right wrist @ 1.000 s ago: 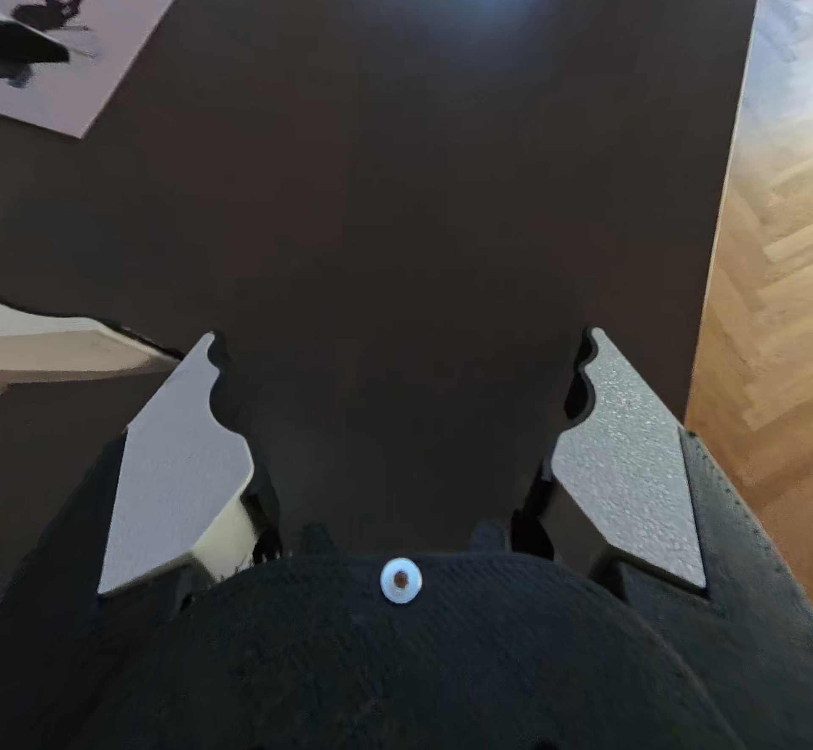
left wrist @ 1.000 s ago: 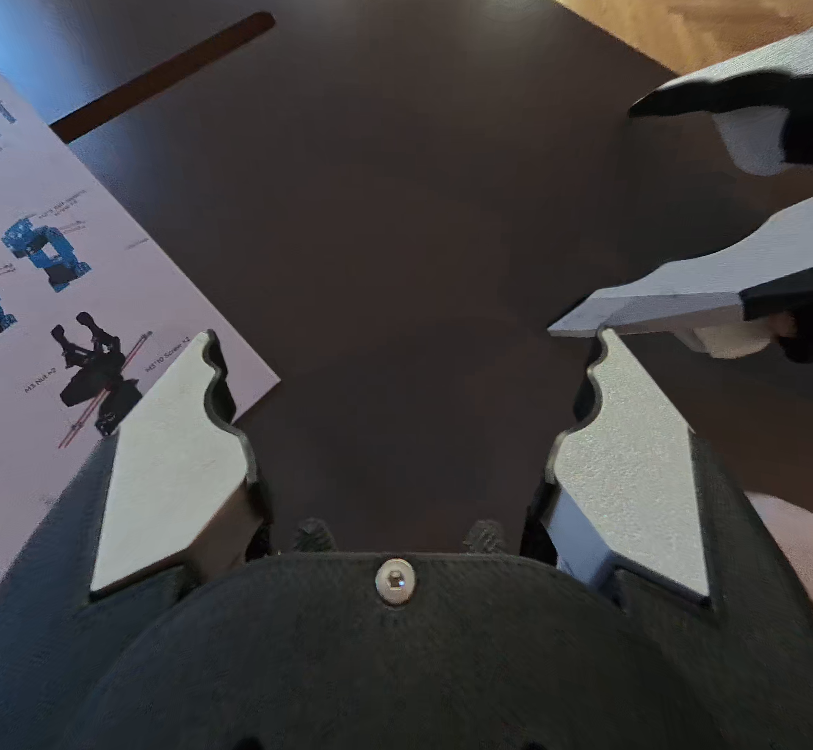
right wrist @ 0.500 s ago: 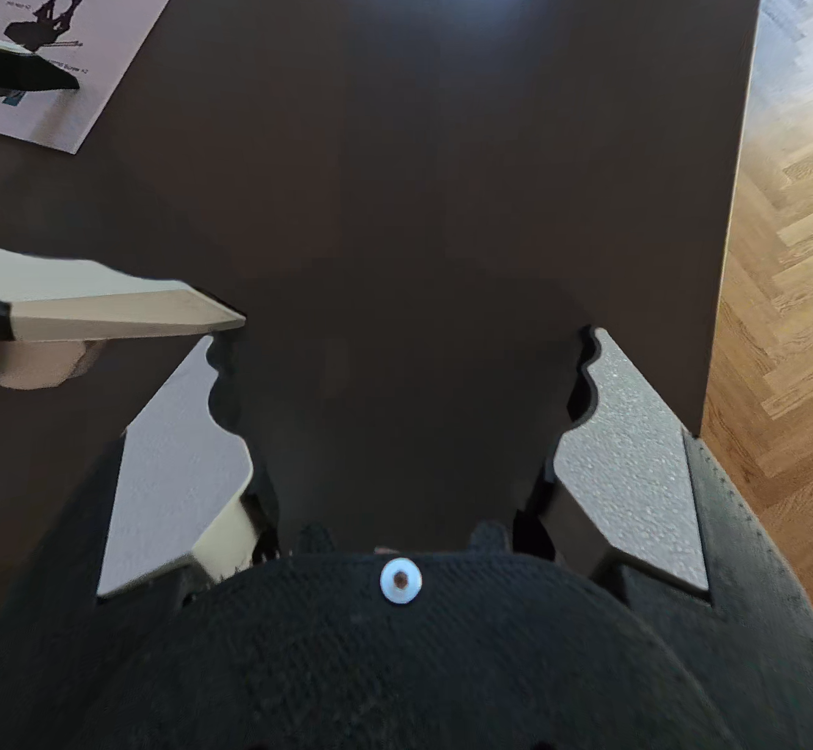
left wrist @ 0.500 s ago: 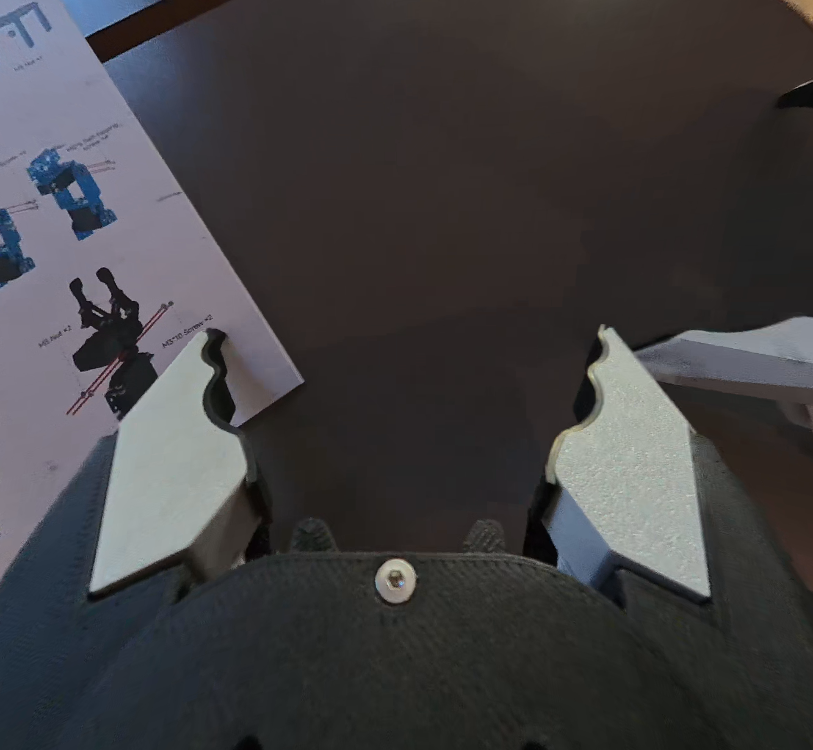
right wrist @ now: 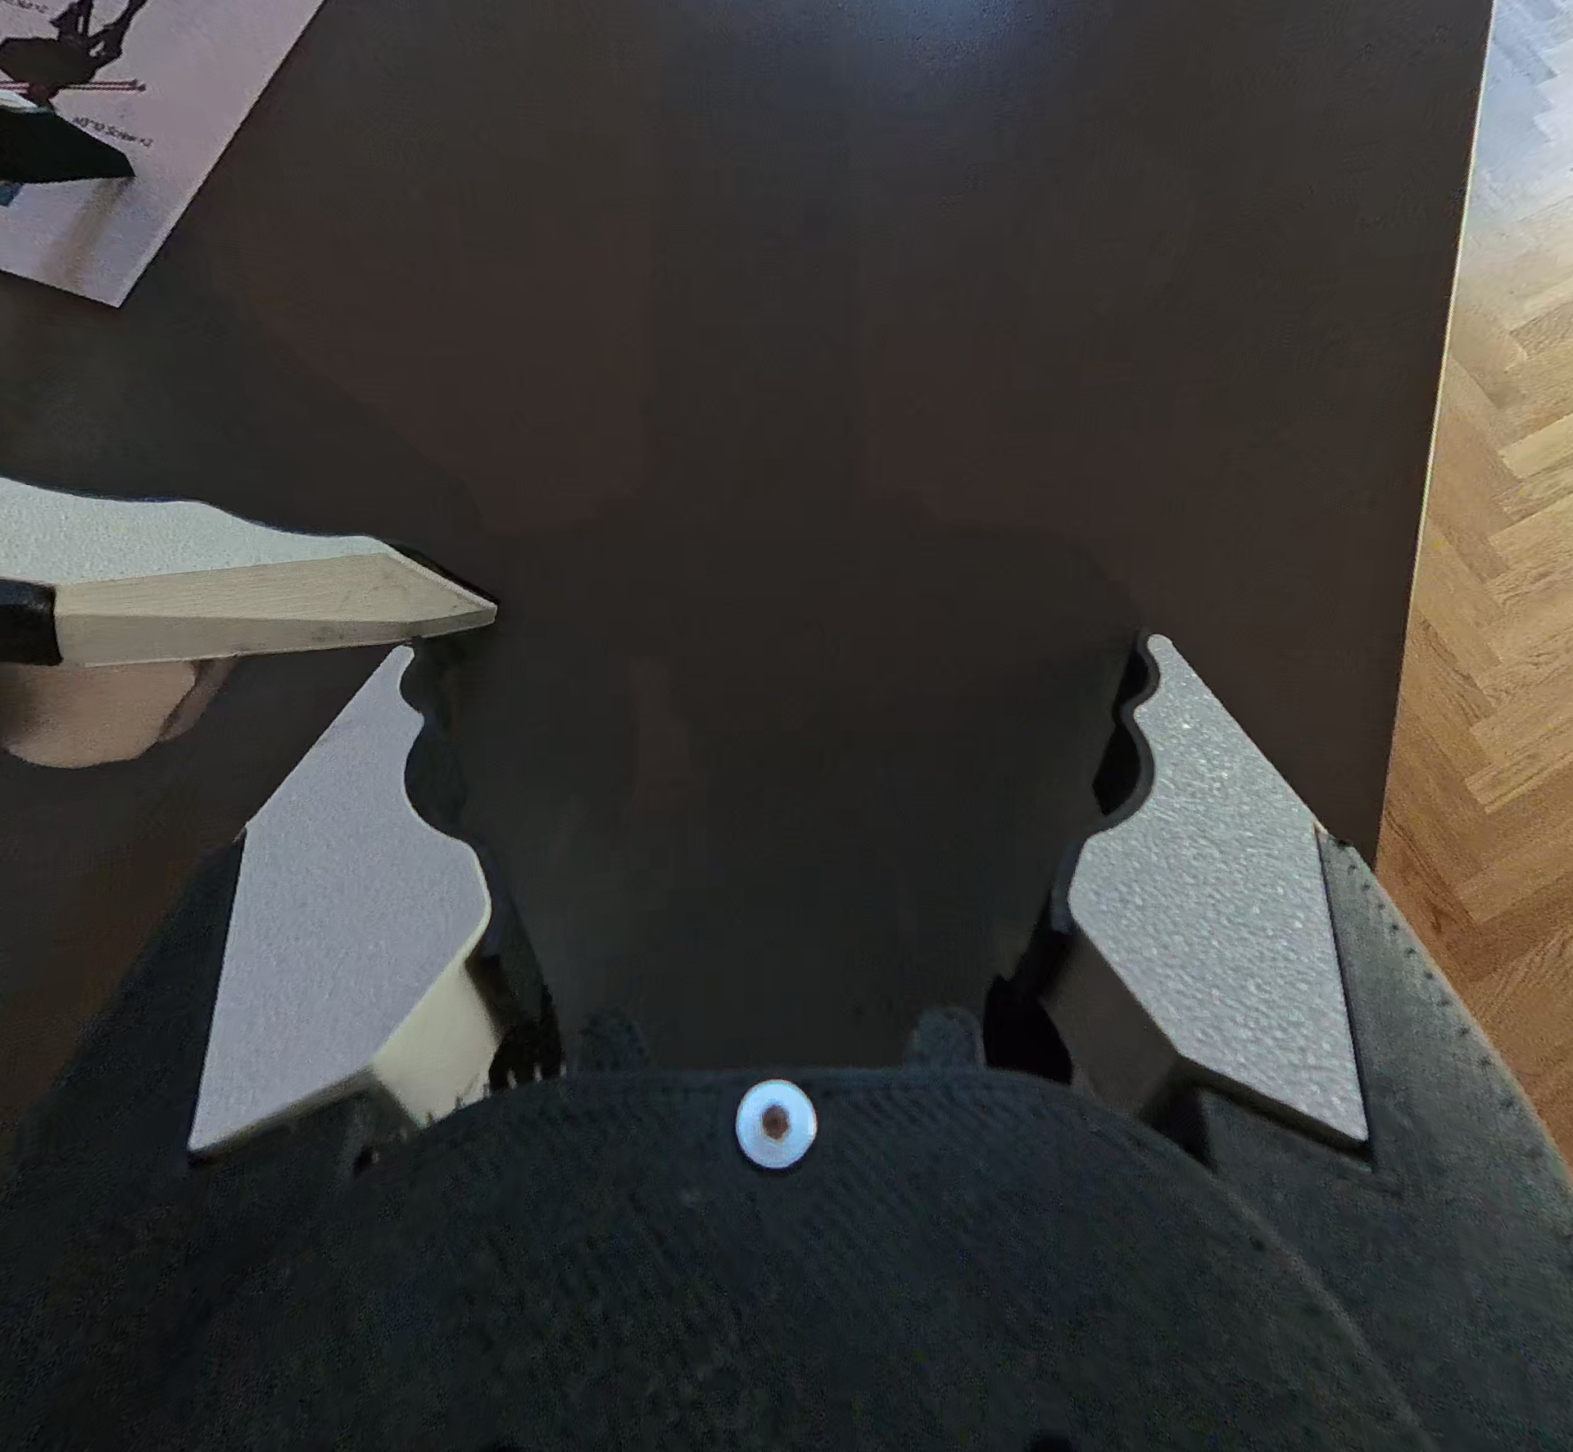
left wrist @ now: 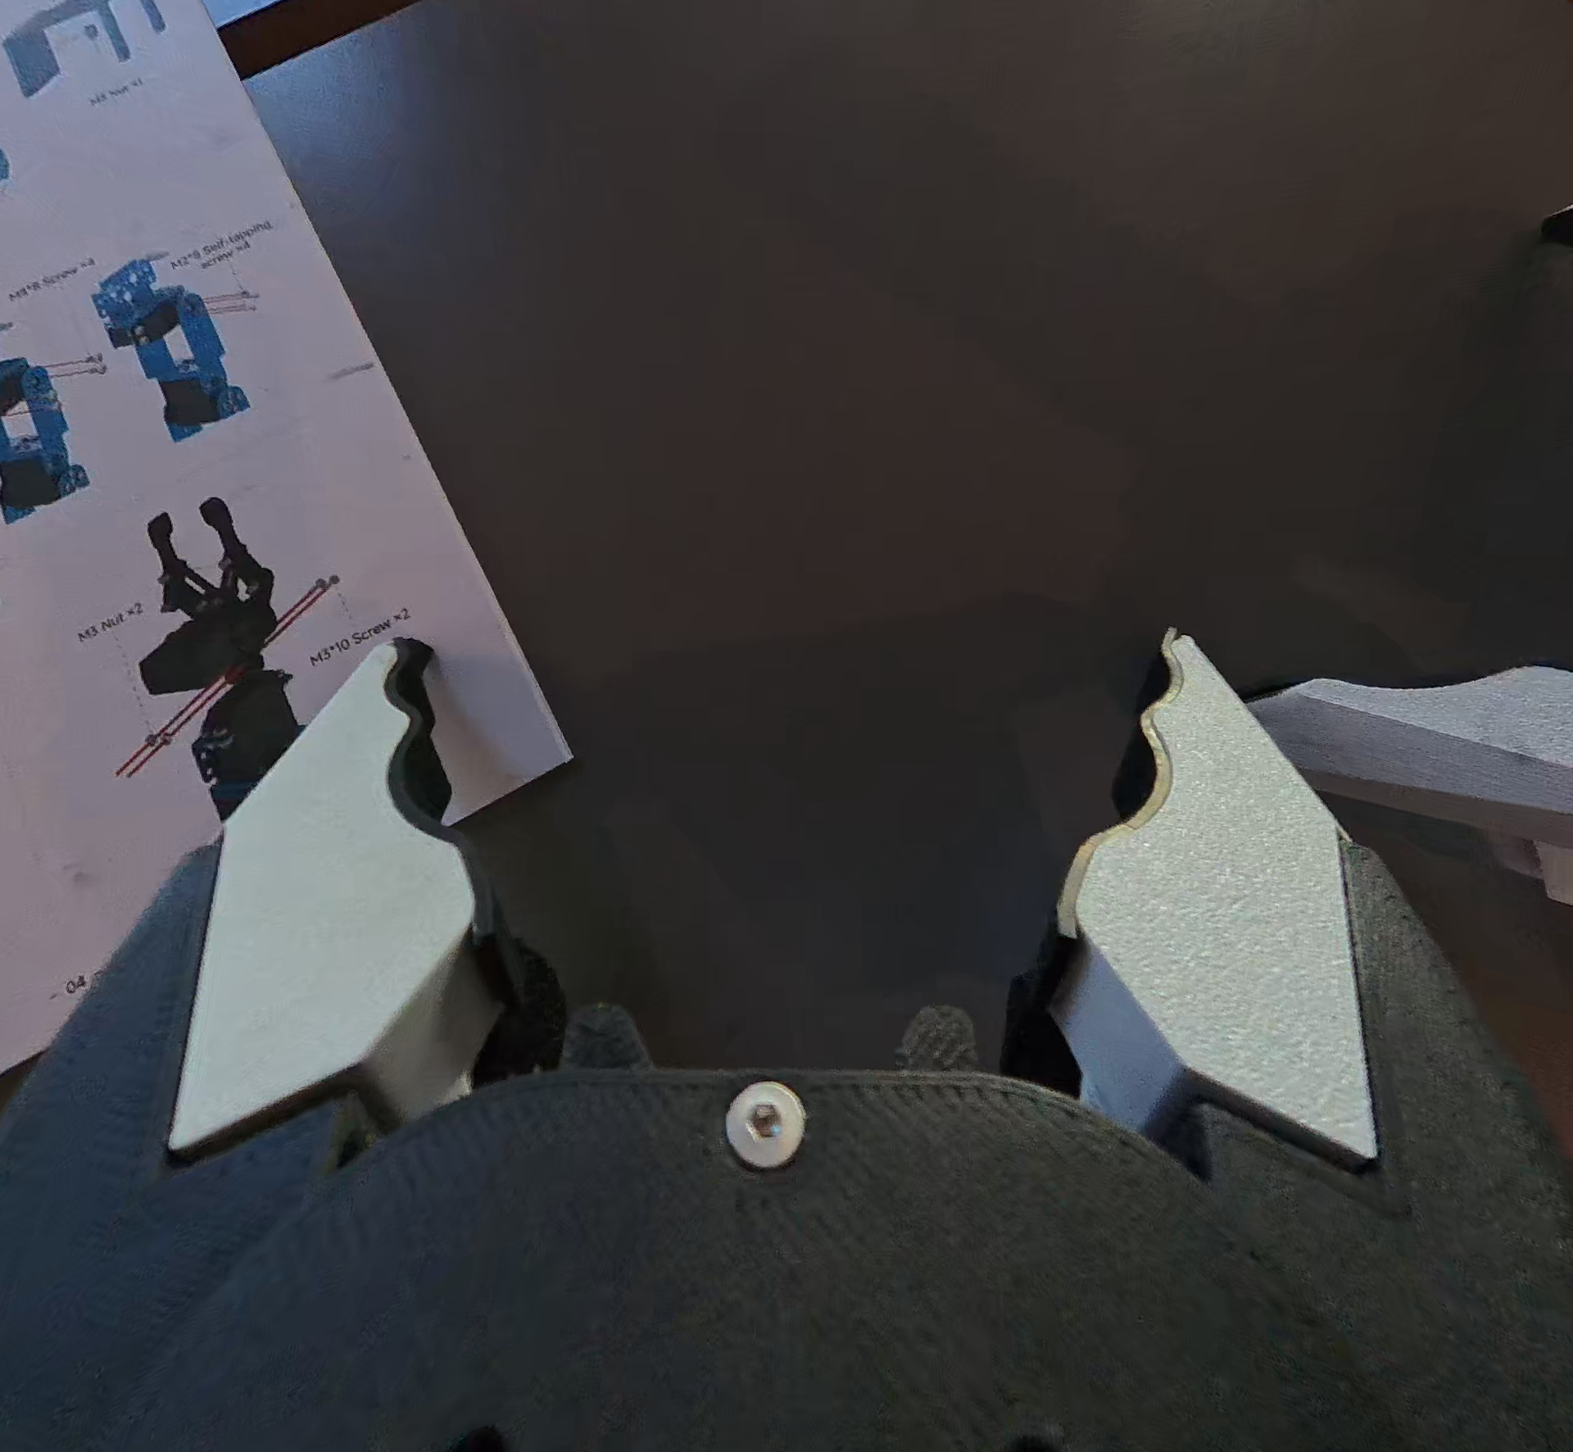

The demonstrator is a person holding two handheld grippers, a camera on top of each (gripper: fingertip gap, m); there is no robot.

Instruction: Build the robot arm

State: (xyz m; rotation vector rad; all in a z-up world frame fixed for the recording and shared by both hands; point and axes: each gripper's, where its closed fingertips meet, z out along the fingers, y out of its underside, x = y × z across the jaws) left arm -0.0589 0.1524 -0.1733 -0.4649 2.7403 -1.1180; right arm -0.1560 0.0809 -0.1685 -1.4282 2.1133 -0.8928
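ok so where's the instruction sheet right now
The instruction sheet lies flat on the dark table, on the left of the left wrist view, its near corner under the left gripper's left fingertip.

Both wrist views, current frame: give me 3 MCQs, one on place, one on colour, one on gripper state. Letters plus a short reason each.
1. Where does the printed instruction sheet lie relative to the left gripper?
A. Under its left finger, running off to the left
B. Under its right finger
C. On the floor

2. What colour is the table top?
A. White
B. Dark brown
C. Green

3. How do the right gripper jaws stand?
A. Shut on the sheet
B. Shut on nothing
C. Open and empty

Answers:
1. A: in the left wrist view the sheet's corner sits beneath the left finger tip, the rest spreading left.
2. B: both views show a dark brown surface, with the wooden parquet floor beyond its edge.
3. C: the right wrist view shows a wide gap between the fingers with only bare table in it.
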